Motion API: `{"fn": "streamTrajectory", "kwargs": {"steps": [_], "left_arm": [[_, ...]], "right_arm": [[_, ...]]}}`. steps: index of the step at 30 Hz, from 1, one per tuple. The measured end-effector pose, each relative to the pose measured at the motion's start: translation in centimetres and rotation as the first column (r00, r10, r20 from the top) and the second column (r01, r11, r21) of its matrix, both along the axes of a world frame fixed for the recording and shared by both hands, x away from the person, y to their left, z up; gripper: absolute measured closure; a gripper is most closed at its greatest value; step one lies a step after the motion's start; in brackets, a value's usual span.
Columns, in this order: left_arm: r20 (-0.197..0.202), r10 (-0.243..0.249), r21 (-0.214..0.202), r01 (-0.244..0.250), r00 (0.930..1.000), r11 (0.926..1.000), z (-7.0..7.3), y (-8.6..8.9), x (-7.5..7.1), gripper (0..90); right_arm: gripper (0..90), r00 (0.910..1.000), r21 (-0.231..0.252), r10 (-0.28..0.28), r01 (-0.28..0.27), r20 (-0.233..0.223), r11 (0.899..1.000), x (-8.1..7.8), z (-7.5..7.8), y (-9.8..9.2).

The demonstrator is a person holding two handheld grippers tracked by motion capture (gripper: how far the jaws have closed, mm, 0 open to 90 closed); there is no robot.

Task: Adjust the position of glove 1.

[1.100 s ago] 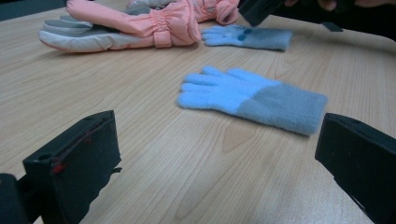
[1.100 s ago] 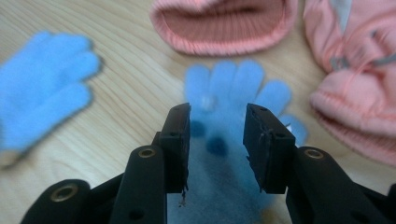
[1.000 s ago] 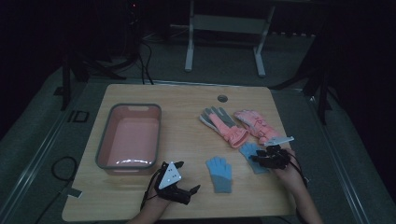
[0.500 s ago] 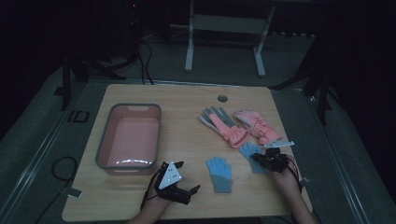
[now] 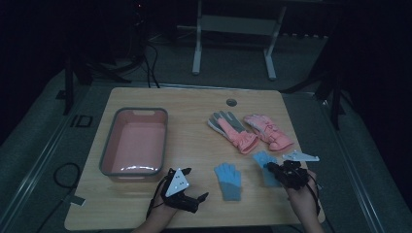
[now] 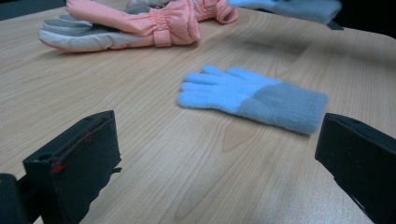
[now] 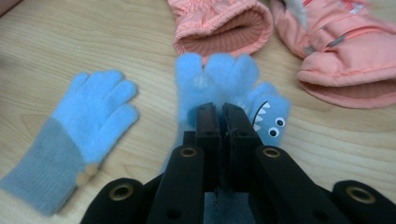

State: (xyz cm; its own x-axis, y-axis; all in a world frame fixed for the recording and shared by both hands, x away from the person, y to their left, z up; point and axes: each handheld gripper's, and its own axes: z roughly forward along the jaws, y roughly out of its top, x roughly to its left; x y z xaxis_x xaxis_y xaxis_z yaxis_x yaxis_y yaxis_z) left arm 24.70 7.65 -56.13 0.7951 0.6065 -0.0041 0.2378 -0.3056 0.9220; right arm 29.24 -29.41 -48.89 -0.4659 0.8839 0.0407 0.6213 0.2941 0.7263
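Note:
My right gripper (image 5: 273, 170) is shut on a blue knit glove with a shark face (image 7: 215, 77), pinching it near its middle; the glove (image 5: 261, 160) hangs from the jaws just above the table at the near right. Its plain blue and grey mate (image 5: 228, 180) lies flat to the left, also in the left gripper view (image 6: 252, 98) and the right gripper view (image 7: 88, 112). My left gripper (image 5: 197, 183) rests low at the near edge, open, its jaws wide apart (image 6: 217, 140) and nothing between them. Two pink gloves (image 5: 233, 128) (image 5: 268, 131) lie farther back.
A pink tub with a grey rim (image 5: 108, 145) stands on the left half of the wooden table (image 5: 194, 111). In the right gripper view, the pink gloves' cuffs (image 7: 224, 23) (image 7: 341, 60) lie just beyond the held glove. A small round hole (image 5: 231, 102) marks the table's far edge.
The right gripper's jaws have closed on the shark-face glove, and the hand has drawn slightly toward the near edge and lifted with it. The left gripper has stayed put.

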Motion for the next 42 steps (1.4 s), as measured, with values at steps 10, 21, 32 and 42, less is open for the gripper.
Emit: {"fn": "streamTrajectory", "kwargs": {"steps": [10,21,32,42], "left_arm": [[0.005,-0.002,0.006,0.002,1.0,1.0,0.0,0.0,0.0,0.0],[0.003,-0.004,0.004,0.004,1.0,1.0,0.0,0.0,0.0,0.0],[0.0,-0.005,0.002,0.005,1.0,1.0,0.0,0.0,0.0,0.0],[-0.004,-0.002,-0.002,0.002,1.0,1.0,0.0,0.0,0.0,0.0]], "right_arm": [[85.7,0.9983,0.045,-0.029,0.031,-0.051,0.998,-2.0,-2.5,1.7],[82.7,0.9961,-0.039,-0.028,0.025,-0.083,0.999,-1.9,-5.3,3.2],[69.6,0.9936,-0.018,0.092,-0.093,-0.067,0.996,-1.4,-4.1,1.9],[61.4,0.9469,-0.07,0.311,-0.317,-0.081,0.946,0.1,-3.1,0.7]]}}
